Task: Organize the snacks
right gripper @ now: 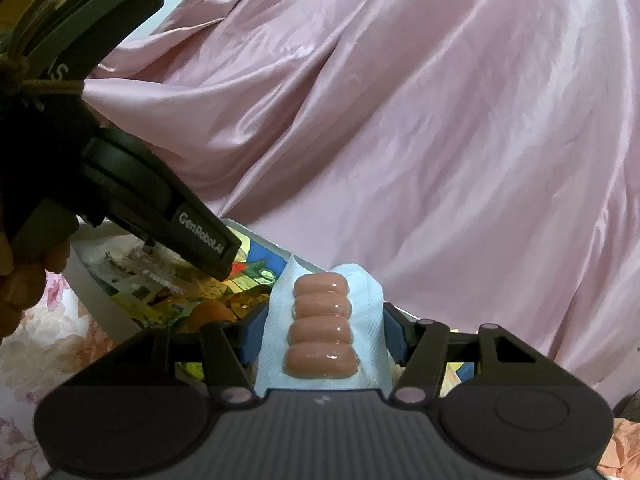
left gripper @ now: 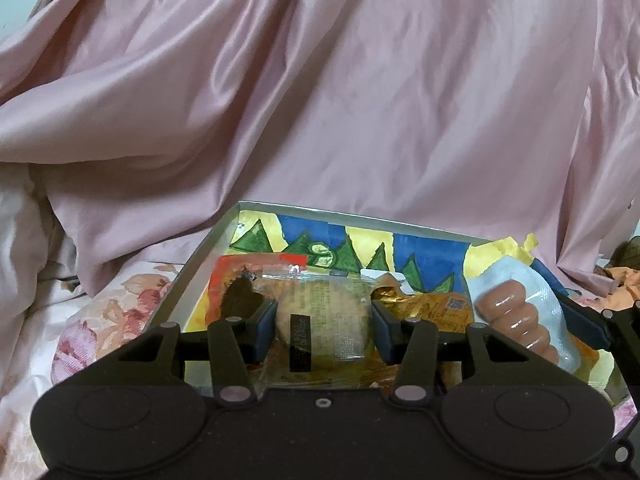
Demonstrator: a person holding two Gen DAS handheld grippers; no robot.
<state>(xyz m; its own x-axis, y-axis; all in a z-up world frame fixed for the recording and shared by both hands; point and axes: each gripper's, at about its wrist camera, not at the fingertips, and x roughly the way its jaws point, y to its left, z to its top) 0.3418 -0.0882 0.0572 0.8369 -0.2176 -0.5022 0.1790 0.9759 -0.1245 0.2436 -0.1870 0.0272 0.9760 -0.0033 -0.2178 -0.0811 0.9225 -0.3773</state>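
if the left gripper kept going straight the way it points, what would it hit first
Probably the painted floor of the tray, or its far wall; depth is unclear. The left gripper, shut on a wrapped cookie, points down into the tray.

Glossy pink satin cloth (left gripper: 320, 92) drapes at twelve o'clock; clear shiny plastic cookie wrapper (left gripper: 324, 320); matt black plastic gripper body (right gripper: 320, 432).
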